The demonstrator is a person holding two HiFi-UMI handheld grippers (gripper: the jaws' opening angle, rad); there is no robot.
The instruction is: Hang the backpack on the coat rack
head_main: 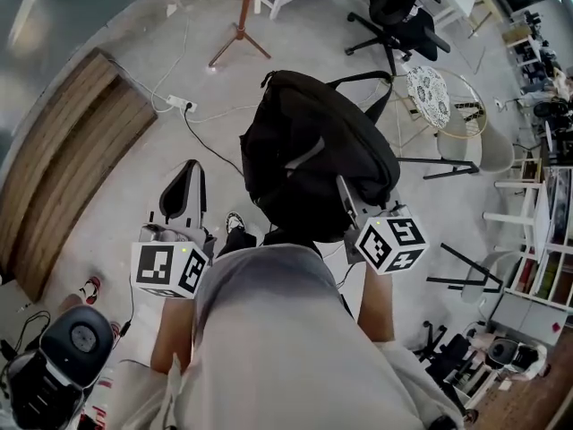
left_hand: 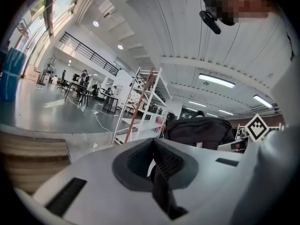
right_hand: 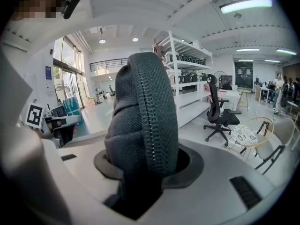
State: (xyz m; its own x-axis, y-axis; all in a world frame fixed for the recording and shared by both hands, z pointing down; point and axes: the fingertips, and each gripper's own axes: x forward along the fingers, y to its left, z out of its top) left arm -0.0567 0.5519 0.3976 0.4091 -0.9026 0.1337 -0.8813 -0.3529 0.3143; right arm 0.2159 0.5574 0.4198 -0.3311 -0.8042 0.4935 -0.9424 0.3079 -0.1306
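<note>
A black backpack (head_main: pixel 313 155) hangs in the air in front of me, above the floor. My right gripper (head_main: pixel 347 197) is shut on its padded mesh shoulder strap (right_hand: pixel 146 121), which rises between the jaws and fills the middle of the right gripper view. The left gripper (head_main: pixel 183 184) stays to the left of the bag, apart from it, its ribbed pads (left_hand: pixel 161 159) closed together on nothing. The bag (left_hand: pixel 199 131) shows to the right in the left gripper view. The wooden coat rack (head_main: pixel 240 21), a pole on splayed legs, stands further off on the floor; its reddish pole (left_hand: pixel 137 108) rises before white shelving.
A black office chair (head_main: pixel 401 12) and a round patterned stool (head_main: pixel 428 95) stand right of the rack, with a white chair (head_main: pixel 466 155) nearer. A wooden platform (head_main: pixel 67 164) lies left. A power strip (head_main: pixel 179 105) and cable cross the floor. White shelves (left_hand: pixel 149 100) stand behind the rack.
</note>
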